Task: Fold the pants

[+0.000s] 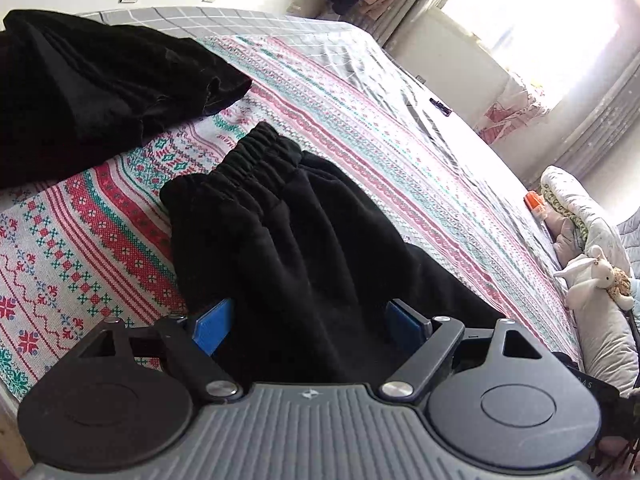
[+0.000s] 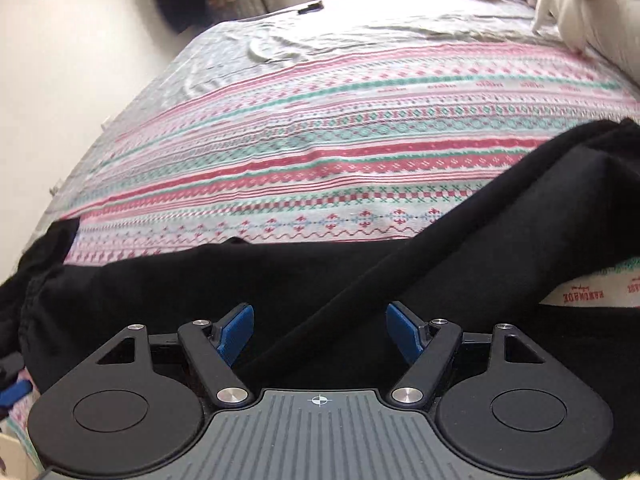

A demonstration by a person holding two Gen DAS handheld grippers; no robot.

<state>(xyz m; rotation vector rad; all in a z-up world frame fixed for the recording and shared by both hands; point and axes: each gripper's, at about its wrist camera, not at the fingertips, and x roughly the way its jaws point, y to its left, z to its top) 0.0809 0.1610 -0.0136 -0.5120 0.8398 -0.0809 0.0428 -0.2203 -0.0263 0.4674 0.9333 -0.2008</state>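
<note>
Black pants (image 1: pixel 288 240) lie on the patterned bedspread (image 1: pixel 100 248), elastic waistband at the far end. My left gripper (image 1: pixel 308 324) is open, its blue pads (image 1: pixel 212 326) wide apart on either side of the near fabric. In the right wrist view the pants (image 2: pixel 280 276) stretch across the near bed, with a fold ridge running up to the right. My right gripper (image 2: pixel 320 332) is open, its blue pads (image 2: pixel 236 334) spread over the black cloth. Nothing is pinched in either.
A second heap of black clothing (image 1: pixel 100 88) lies at the far left of the bed. Stuffed toys (image 1: pixel 592 280) and rolled bedding (image 1: pixel 580 208) sit along the right side. A small dark object (image 1: pixel 440 107) lies on the grey sheet. A bright window is beyond.
</note>
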